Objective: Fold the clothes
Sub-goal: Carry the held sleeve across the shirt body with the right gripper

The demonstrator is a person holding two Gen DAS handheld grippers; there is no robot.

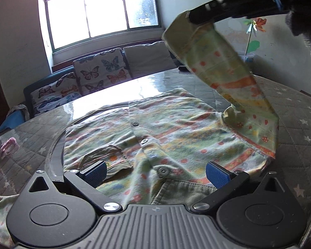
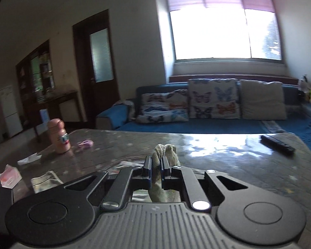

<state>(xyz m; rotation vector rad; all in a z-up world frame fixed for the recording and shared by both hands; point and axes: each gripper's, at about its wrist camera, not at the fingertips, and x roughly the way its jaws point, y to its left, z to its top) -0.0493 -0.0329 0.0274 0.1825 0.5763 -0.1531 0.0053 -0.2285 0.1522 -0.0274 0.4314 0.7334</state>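
A small green patterned child's shirt (image 1: 159, 132) with snap buttons lies flat on the quilted grey table (image 1: 300, 137). My left gripper (image 1: 155, 173) is open just above the shirt's near edge, by the collar and a chest pocket. My right gripper (image 1: 194, 17) is shut on the cuff of the shirt's right sleeve (image 1: 228, 72) and holds it lifted high above the table. In the right wrist view the right gripper (image 2: 156, 167) pinches the bunched cuff (image 2: 165, 151) between its pads.
A pink bottle (image 2: 59, 136), a pink hair clip (image 2: 86, 143), paper scraps (image 2: 29, 158) and a black remote (image 2: 277, 144) lie on the table. A blue sofa with butterfly cushions (image 2: 213, 101) stands beyond it under the window.
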